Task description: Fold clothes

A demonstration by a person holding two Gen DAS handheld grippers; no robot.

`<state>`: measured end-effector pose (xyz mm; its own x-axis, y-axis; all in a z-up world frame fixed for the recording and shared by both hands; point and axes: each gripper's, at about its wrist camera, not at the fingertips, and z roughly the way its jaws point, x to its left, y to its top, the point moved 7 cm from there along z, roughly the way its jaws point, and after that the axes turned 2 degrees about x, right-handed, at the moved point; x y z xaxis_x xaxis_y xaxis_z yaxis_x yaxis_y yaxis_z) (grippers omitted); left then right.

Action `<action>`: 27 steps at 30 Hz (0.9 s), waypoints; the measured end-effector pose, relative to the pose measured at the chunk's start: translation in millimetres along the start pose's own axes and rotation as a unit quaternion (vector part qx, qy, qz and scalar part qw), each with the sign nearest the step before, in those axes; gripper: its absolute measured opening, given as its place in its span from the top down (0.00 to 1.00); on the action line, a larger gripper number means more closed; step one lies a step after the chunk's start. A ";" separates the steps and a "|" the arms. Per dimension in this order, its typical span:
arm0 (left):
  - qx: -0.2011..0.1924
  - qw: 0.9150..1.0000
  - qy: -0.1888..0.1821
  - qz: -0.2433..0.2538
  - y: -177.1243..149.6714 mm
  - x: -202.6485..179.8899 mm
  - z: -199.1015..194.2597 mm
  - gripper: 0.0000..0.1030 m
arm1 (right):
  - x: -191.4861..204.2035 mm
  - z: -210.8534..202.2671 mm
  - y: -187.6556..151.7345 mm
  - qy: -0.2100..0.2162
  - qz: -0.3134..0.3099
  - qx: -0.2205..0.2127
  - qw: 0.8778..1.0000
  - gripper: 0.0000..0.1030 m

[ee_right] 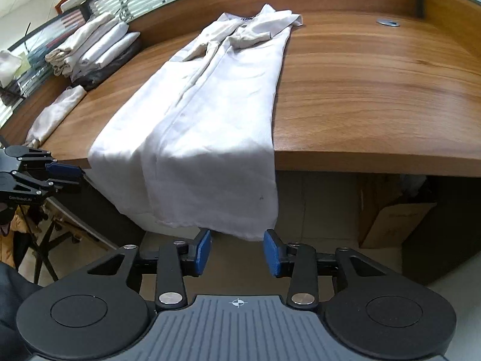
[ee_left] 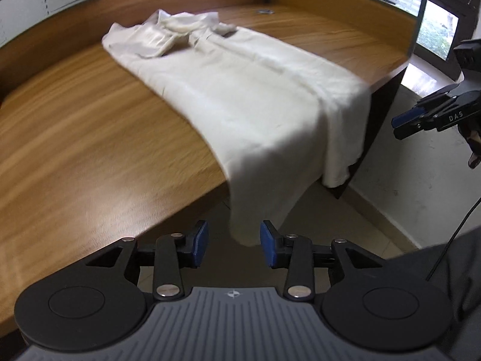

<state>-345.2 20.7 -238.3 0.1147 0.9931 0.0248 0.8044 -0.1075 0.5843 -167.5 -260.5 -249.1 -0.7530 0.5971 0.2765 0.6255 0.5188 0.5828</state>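
The wooden worktop filled both views, curved by the lens, with a raised wooden wall along its far edge. Stretched across it lay the white garment, long and narrow, collar end up by the far edge, sleeves folded in over the chest, and its hem end spilling over the near edge and hanging free toward the floor. In the left wrist view the same garment ran diagonally from the far edge to the near right corner, where it draped down the side.

Over at the far left corner sat a stack of folded clothes, pale pieces piled on something dark, and just in front of it along the left edge lay a rolled cream cloth. Under the worktop on the right stood a brown cardboard box.

Now the tools. The right tongs hovered just below the hanging hem, blue pads well apart, nothing between them. The left tongs were held the same way, pads wide apart and empty, right beneath the lowest fold of the cloth. Each showed up in the other's camera too: right tongs off the right edge, left tongs beside the near left corner.

A small metal grommet sat in the far right of the worktop.
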 end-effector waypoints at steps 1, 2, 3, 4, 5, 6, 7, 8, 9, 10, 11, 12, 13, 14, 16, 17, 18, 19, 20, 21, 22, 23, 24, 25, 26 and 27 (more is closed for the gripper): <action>-0.006 1.000 -0.001 0.000 -2.5 1.5 5.0 0.58 | -2.1 4.9 0.7 0.004 -0.006 -0.001 1.000 0.58; -0.011 1.000 -0.004 -0.001 -1.8 2.6 10.7 0.58 | -4.2 9.8 1.3 0.008 -0.011 -0.002 1.000 0.51; -0.015 1.000 -0.007 -0.002 -3.2 2.8 16.4 0.57 | -6.4 14.6 2.0 0.012 -0.017 -0.003 1.000 0.43; -0.019 1.000 -0.005 -0.002 -5.0 3.2 23.0 0.57 | -8.5 19.5 2.6 0.016 -0.023 -0.004 1.000 0.42; -0.021 1.000 -0.005 -0.002 -7.8 2.4 30.3 0.58 | -10.6 24.3 3.3 0.020 -0.028 -0.005 0.999 0.42; -0.020 1.000 -0.011 -0.001 -11.1 0.0 37.6 0.57 | -12.7 29.2 3.9 0.024 -0.034 -0.006 0.999 0.42; -0.024 1.000 -0.014 0.003 -12.8 -3.1 42.8 0.57 | -14.9 34.1 4.5 0.028 -0.040 -0.007 0.999 0.42; -0.028 0.999 -0.017 0.007 -14.3 -6.2 47.8 0.57 | -17.0 38.9 5.2 0.032 -0.045 -0.008 0.998 0.42; -0.033 0.999 -0.022 0.006 -14.6 -8.2 51.6 0.56 | -19.1 43.7 5.8 0.036 -0.051 -0.009 0.998 0.42; -0.039 0.999 -0.026 0.004 -14.8 -10.0 55.3 0.53 | -21.2 48.6 6.4 0.040 -0.056 -0.010 0.998 0.41; -0.044 0.999 -0.032 0.001 -14.5 -11.2 59.1 0.49 | -23.3 53.4 7.0 0.044 -0.062 -0.011 0.997 0.41; -0.050 0.998 -0.037 -0.002 -14.2 -12.3 63.0 0.48 | -24.8 57.6 7.8 0.050 -0.067 -0.013 0.996 0.41; -0.054 0.998 -0.042 -0.001 -14.1 -13.3 66.1 0.47 | -25.1 60.5 9.0 0.061 -0.072 -0.016 0.995 0.41; -0.059 0.997 -0.045 0.000 -13.5 -13.9 69.3 0.47 | -24.9 63.4 9.7 0.074 -0.076 -0.019 0.994 0.41; -0.066 0.996 -0.052 0.002 -11.9 -15.7 76.2 0.48 | -23.4 69.6 9.7 0.103 -0.081 -0.016 0.991 0.41; -0.066 0.996 -0.057 0.004 -11.8 -16.9 79.0 0.48 | -22.7 72.6 9.7 0.117 -0.084 -0.015 0.989 0.45; -0.059 0.996 -0.064 0.006 -12.0 -19.1 81.7 0.49 | -21.9 75.2 9.5 0.130 -0.086 -0.012 0.988 0.53; -0.051 0.996 -0.071 0.008 -12.2 -21.4 84.3 0.60 | -21.0 77.1 8.7 0.140 -0.087 -0.004 0.986 0.58; -0.041 0.996 -0.079 0.008 -13.2 -24.1 84.4 0.74 | -20.3 77.9 7.6 0.151 -0.085 0.004 0.985 0.68; -0.031 0.996 -0.087 0.004 -13.8 -26.6 82.5 0.79 | -19.3 76.6 7.0 0.162 -0.078 0.013 0.984 0.77; -0.021 0.995 -0.100 -0.004 -13.5 -28.9 78.2 0.89 | -17.6 73.6 6.7 0.175 -0.069 0.021 0.982 0.80; -0.013 0.994 -0.109 -0.012 -12.0 -31.3 71.9 0.95 | -15.3 69.0 6.7 0.188 -0.060 0.029 0.980 0.83; -0.008 0.993 -0.120 -0.018 -8.5 -33.8 63.5 0.95 | -13.0 63.7 6.9 0.200 -0.052 0.037 0.978 0.85; -0.003 0.991 -0.130 -0.024 -4.8 -36.4 55.0 0.97 | -10.4 56.9 7.7 0.212 -0.043 0.043 0.975 0.86; 0.000 0.989 -0.142 -0.031 -0.3 -38.5 46.1 0.97 | -7.3 49.4 9.3 0.221 -0.036 0.047 0.974 0.87; 0.003 0.987 -0.153 -0.039 4.2 -40.5 37.0 0.97 | -4.2 41.9 11.6 0.228 -0.030 0.049 0.972 0.88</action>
<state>-324.8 -21.7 -266.9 0.2225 0.9376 -0.2672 0.8207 -0.0322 0.5705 -148.5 -231.3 -275.6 -0.7866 0.2425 0.5678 0.5777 0.6135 0.5383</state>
